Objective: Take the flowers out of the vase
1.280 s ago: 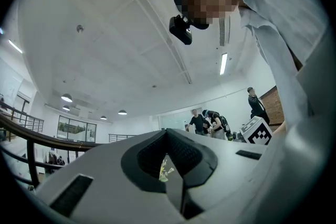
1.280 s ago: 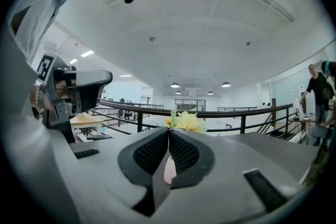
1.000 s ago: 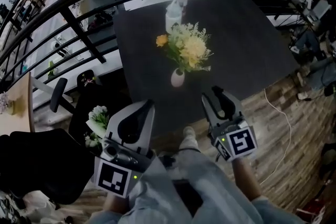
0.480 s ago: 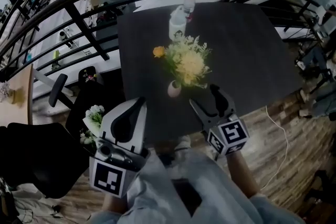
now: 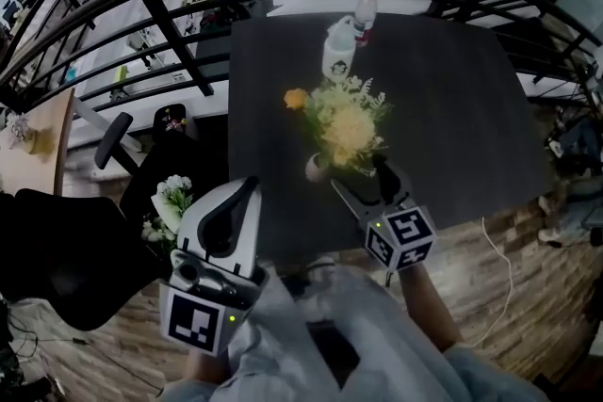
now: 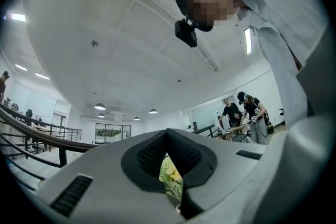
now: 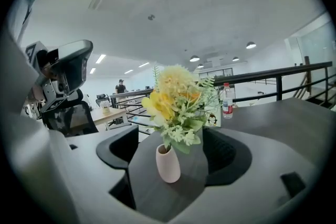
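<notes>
Grey left gripper (image 5: 251,187) and right gripper (image 5: 358,172) bear black-and-white marker cubes (image 5: 200,320); the sleeves (image 5: 476,372) are pale grey.

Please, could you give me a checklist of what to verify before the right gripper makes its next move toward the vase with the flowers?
1. Right gripper jaws open: ok. They have just been opening; the vase shows in the gap, untouched.
2. Vase upright on the table: ok.
3. Flowers seated in the vase: ok.
4. Left gripper ready to steady the vase: not ok. Its jaws are together, and it is short of the vase.
5. Bottle apart from the vase: ok, it stands farther back.
6. Flowers loose enough to lift out: cannot tell.
</notes>
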The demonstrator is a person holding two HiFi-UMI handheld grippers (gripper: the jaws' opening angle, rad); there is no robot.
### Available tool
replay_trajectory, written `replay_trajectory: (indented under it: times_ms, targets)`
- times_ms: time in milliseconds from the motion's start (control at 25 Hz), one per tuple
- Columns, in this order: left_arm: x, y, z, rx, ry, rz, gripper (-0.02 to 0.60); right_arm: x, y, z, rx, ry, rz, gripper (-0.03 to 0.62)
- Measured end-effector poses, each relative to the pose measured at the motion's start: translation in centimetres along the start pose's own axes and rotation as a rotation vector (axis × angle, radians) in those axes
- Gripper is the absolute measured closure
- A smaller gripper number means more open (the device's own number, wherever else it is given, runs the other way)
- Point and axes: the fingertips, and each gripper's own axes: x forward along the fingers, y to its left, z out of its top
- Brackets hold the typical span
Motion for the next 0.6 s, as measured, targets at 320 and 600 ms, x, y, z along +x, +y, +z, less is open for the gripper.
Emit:
replay_trajectory:
  times_ms: [320, 600]
  targets:
    - [0.2, 0.1, -0.1, 0.020, 0.015, 0.055, 0.581, 2.2, 0.0, -0.4, 0.014, 0.013, 0.065, 0.214]
    - [-0.5, 0.1, -0.7, 0.033, 0.026, 0.079, 0.581, 3.6, 0.3, -1.5, 0.026, 0.015, 0.101, 0.214]
